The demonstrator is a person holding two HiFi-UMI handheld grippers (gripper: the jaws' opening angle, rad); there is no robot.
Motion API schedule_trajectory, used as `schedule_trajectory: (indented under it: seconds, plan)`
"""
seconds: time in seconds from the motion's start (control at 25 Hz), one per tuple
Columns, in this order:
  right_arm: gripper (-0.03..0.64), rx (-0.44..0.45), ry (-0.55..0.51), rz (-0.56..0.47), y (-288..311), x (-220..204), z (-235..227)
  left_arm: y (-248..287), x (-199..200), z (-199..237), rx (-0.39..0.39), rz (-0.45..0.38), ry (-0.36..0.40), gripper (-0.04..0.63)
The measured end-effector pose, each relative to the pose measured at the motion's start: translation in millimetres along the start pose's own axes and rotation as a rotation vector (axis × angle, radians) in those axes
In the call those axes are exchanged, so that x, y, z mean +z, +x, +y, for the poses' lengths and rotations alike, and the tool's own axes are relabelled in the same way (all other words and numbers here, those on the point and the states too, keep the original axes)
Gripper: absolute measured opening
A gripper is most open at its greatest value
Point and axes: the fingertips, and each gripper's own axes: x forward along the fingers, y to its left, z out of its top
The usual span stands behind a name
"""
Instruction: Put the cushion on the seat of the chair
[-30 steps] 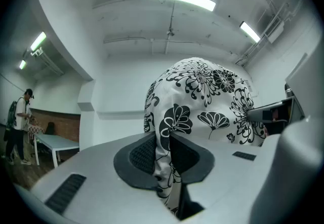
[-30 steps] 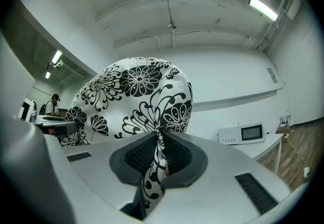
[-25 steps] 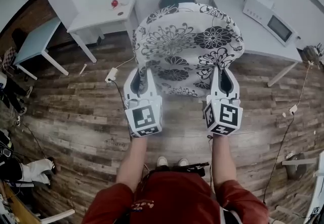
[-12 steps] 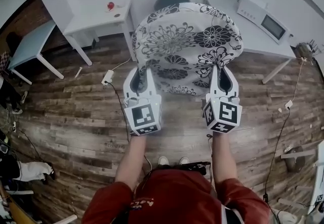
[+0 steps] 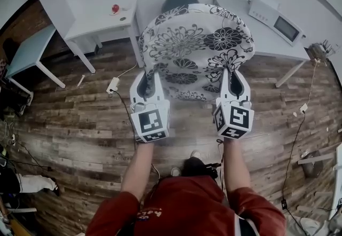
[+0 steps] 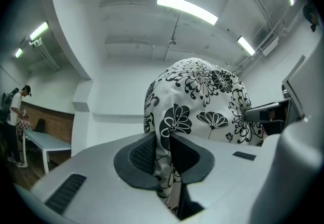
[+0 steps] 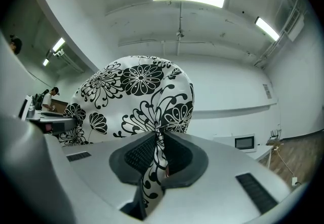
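Both grippers (image 5: 151, 79) (image 5: 233, 77) tight on cushion (image 5: 195, 42)

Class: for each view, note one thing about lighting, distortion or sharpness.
Head view: the fisheye bows the floor planks; light is even. Left gripper view: the ceiling strip light blows out white. Right gripper view: black corners ring the picture; the cushion print is sharp.

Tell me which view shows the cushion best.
Head view: the whole cushion shows, held by its near edge. The left gripper view shows one side and fabric pinched in the left tool; the right gripper view likewise for the right tool.
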Motion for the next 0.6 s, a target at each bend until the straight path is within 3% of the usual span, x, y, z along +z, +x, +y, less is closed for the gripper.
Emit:
schedule_trajectory:
  seconds: [0.6]
  plan:
    - [0.052, -0.01, 0.027, -0.016, -0.6, 0.6, 1.0, 1.9, -0.5, 1.3, -0.006, -0.011, -0.006, 0.054]
